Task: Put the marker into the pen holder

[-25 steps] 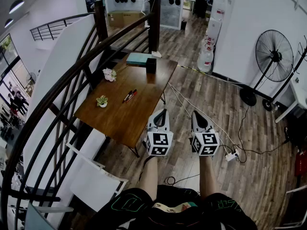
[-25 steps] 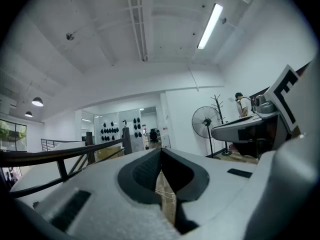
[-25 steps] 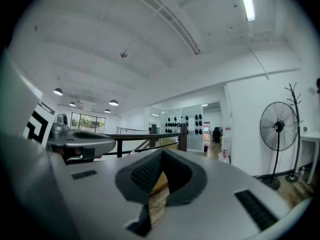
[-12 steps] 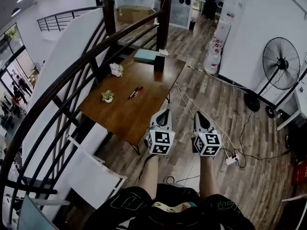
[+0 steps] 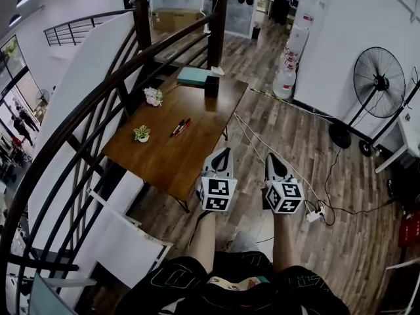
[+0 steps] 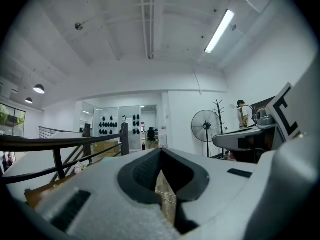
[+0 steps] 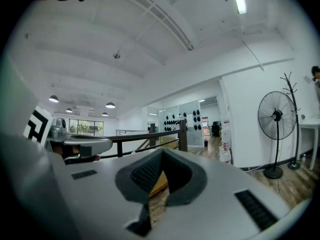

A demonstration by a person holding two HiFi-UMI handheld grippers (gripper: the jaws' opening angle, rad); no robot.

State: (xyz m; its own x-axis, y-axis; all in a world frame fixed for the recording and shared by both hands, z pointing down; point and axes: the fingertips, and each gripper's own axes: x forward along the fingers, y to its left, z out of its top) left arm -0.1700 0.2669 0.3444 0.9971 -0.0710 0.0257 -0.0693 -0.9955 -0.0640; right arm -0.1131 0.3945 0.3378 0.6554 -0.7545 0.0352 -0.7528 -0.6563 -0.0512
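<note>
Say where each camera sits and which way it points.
Head view: on the person's head, looking steeply down at the table; left gripper, right gripper, forearms and legs show.
Left gripper view: rides the left gripper, looking forward across the room along its shut jaws.
Right gripper view: same on the right gripper, jaws shut.
Shared: both gripper views catch the fan and railing.

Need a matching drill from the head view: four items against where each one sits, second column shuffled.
Items:
1. markers
2. pen holder
3. potted plant
4. fan

Places:
A. off the table, far right of the view
B. table's far end, beside the teal book
C. middle of the table
D. near the table's left edge

Pairs: 1-C, 2-B, 3-D, 4-A
</note>
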